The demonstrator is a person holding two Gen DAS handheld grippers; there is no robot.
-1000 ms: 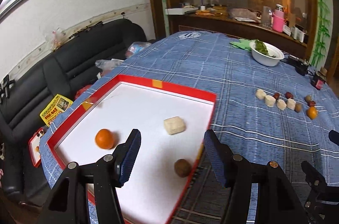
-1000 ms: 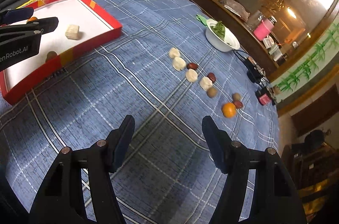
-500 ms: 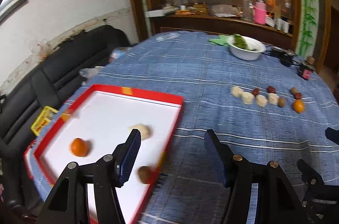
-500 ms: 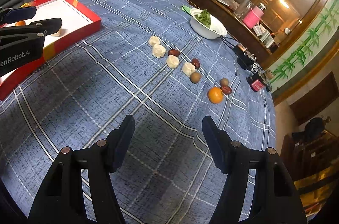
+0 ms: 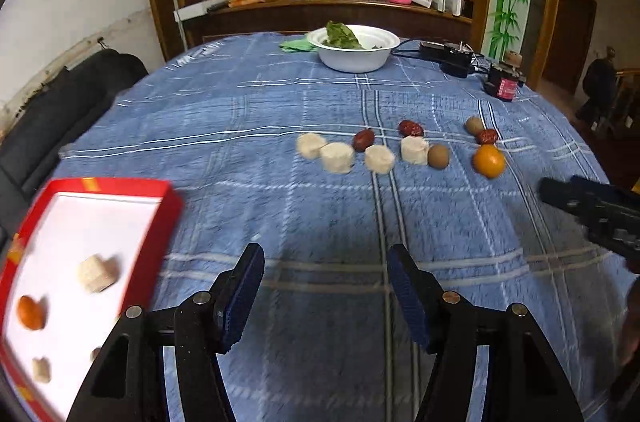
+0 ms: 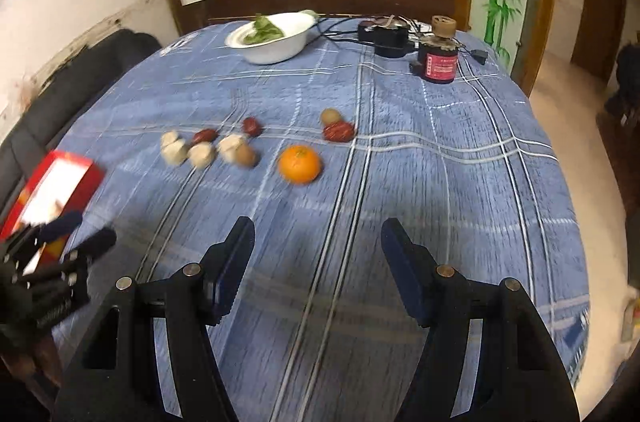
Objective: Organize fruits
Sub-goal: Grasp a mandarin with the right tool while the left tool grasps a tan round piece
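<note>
We carry both tools empty, the left gripper parted, the right gripper narrowing on nothing, aimed at the loose fruit row near the orange, likely for the red tray.

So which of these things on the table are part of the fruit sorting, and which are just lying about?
Part of the job:
red tray
orange
pale chunks
red dates
brown fruits

Just lying about:
white bowl
dark jar
black cables

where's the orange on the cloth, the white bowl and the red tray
orange [image 6: 299, 164], right wrist view, centre of its peel
white bowl [image 5: 354, 59], left wrist view, front outer wall
red tray [image 5: 160, 218], left wrist view, right-hand rim
</note>
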